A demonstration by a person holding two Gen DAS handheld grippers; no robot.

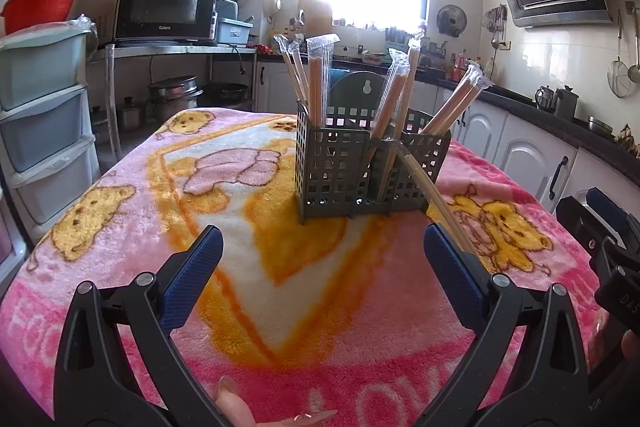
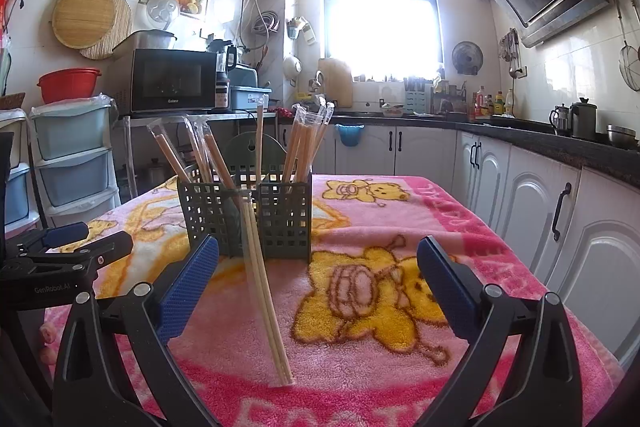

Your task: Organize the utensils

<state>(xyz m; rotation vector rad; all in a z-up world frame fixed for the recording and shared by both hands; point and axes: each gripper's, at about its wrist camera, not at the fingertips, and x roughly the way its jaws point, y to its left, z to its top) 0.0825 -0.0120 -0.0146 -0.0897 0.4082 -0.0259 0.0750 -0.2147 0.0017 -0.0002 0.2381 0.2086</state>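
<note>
Lower end of the wrapped chopsticks [image 1: 434,197] slips behind the left gripper's right finger [image 1: 452,279], out of sight. The right gripper [image 1: 612,251] is cut by the frame's right edge. Chopstick bottoms vanish inside the holder [image 2: 244,215]. The window [image 2: 380,11], upper centre, is blown out white, nothing readable beyond.

Left gripper [image 1: 323,263] and right gripper [image 2: 318,273] gape (both empty).
</note>
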